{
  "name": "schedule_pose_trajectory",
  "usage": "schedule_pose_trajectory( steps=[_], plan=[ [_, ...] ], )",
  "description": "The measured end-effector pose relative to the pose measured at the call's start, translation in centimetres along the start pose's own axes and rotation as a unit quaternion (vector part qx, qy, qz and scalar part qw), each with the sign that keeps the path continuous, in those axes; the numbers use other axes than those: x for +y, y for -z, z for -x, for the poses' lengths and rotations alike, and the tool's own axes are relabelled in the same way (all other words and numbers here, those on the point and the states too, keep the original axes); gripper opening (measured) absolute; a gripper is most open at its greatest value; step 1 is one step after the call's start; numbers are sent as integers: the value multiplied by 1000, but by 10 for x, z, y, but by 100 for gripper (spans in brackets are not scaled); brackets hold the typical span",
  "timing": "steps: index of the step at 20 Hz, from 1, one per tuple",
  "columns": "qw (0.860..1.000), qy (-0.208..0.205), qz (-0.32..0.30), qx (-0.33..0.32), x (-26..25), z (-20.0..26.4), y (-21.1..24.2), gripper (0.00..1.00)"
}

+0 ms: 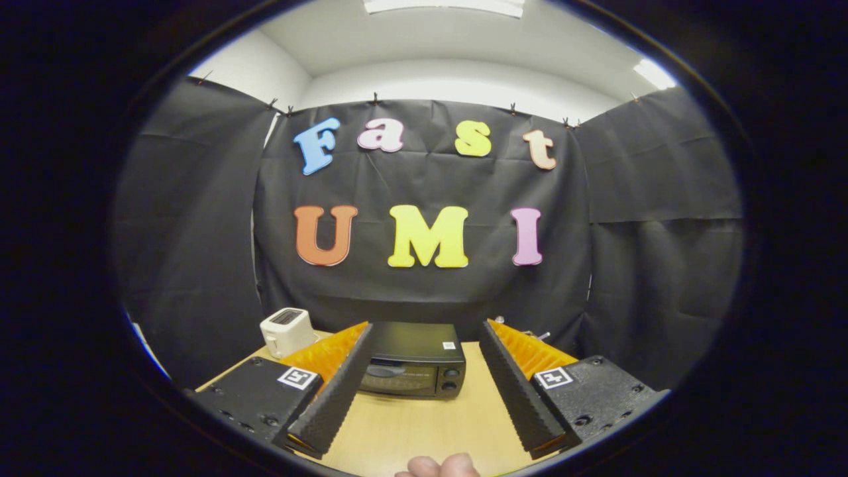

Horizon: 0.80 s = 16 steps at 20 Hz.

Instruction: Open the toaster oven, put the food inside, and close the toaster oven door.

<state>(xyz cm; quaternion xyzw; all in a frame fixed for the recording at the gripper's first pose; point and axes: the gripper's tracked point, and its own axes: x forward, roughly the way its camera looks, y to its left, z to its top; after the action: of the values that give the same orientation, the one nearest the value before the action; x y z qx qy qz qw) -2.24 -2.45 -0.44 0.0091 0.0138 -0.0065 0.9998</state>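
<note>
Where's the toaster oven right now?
The toaster oven sits on the wooden table, beyond the open gripper, with a white toaster to its left.

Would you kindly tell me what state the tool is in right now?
Tool: open, holding nothing; the closed black toaster oven sits beyond its fingers.

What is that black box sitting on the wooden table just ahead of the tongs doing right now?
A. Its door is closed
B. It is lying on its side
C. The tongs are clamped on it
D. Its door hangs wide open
A: the toaster oven stands upright with its front door closed, just beyond the open tongs, which touch nothing.
</note>
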Motion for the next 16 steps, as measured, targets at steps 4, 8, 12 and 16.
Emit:
schedule_pose_trajectory(
  steps=[4,8,12,16],
  plan=[
    [1000,6,6,-10,-9,3,-3,100],
    [1000,0,8,4,-6,2,2,100],
    [1000,-9,8,17,3,-13,10,100],
    [999,-12,17,43,12,-38,32,100]
  ],
)
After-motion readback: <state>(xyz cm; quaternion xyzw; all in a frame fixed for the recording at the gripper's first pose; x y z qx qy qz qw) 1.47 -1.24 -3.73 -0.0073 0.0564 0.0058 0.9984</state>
